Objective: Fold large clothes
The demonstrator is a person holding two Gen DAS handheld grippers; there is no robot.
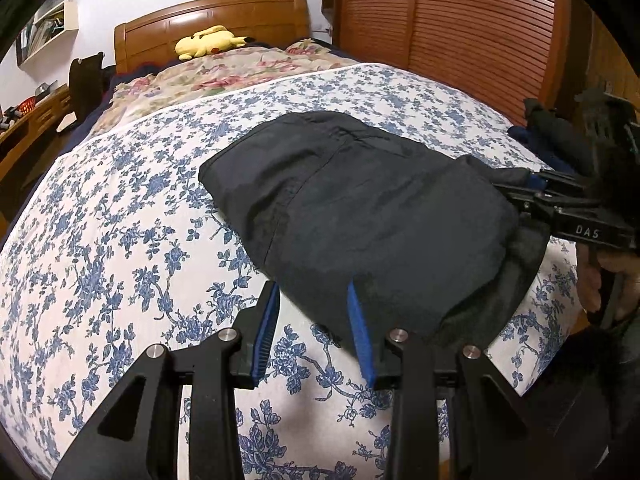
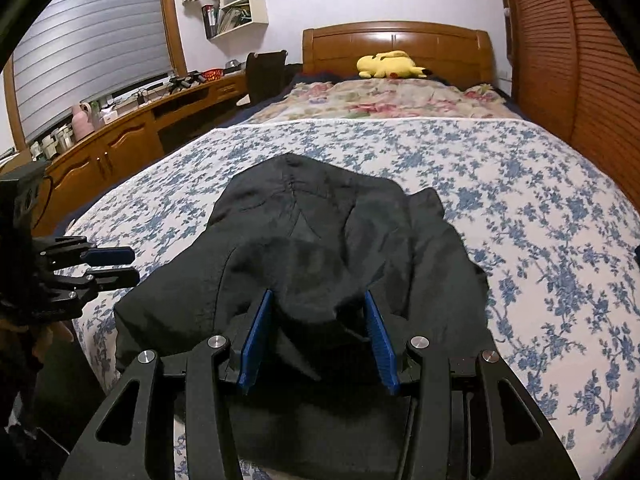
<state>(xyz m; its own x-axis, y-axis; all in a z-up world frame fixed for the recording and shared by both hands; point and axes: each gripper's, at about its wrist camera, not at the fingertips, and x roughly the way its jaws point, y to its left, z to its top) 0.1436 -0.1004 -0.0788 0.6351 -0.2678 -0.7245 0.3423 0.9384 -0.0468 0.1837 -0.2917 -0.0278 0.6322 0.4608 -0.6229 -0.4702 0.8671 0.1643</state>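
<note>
A bed (image 1: 120,208) fills both views, its top covered by a white sheet (image 2: 540,208) printed with blue flowers. A floral quilt (image 2: 384,100) lies bunched toward the wooden headboard (image 2: 400,40), and a louvred wardrobe (image 1: 460,24) stands along one side of the bed. A long wooden desk (image 2: 120,148) runs under a window on the other side.

On the near part of the sheet lies the dark garment (image 1: 352,208), folded into a thick bundle with rumpled edges. Its near edge hangs close to the foot of the bed.

The right gripper (image 2: 318,300) sits over the near edge of the garment; a raised fold of cloth lies between its blue pads (image 2: 256,336), which stand apart and do not press it. The left gripper (image 1: 314,294) is at the garment's near left corner, jaws apart: one pad touches the cloth edge, the other is over bare sheet, and nothing is clamped.

A hand (image 1: 608,280) holds the right gripper's handle.

A yellow plush toy (image 2: 390,65) rests by the headboard.
</note>
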